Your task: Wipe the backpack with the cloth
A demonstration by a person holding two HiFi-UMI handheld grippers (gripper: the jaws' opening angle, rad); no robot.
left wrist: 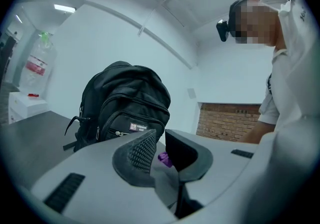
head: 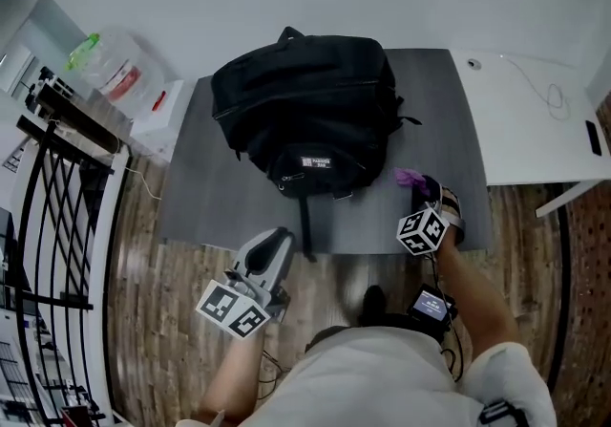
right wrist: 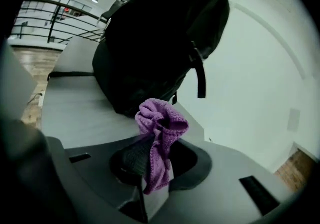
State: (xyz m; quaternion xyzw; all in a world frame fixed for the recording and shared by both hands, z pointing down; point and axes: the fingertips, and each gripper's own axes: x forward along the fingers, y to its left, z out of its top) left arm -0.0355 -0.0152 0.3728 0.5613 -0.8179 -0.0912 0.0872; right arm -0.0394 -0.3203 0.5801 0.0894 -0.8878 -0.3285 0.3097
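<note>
left claw [left wrist: 160, 144]: nearest, held low in front of the desk [head: 191, 201], jaws slightly apart, nothing between them; probably kept free to steady the bag.
right claw [right wrist: 159, 144]: clamped on the purple cloth [right wrist: 161, 120], with a bunch left proud of the tips so fabric meets the bag first.
cloth position: on the desk side, near the backpack's [head: 305, 105] lower right corner; contact unclear.
backpack: upright mid-desk, long axis near vertical, front pocket facing the person.

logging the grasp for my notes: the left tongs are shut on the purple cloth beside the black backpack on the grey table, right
Not the left: the right gripper view shows the right tongs shut on the purple cloth. The left tongs stand open and empty. The rest holds: the cloth is beside the black backpack on the grey table.
</note>
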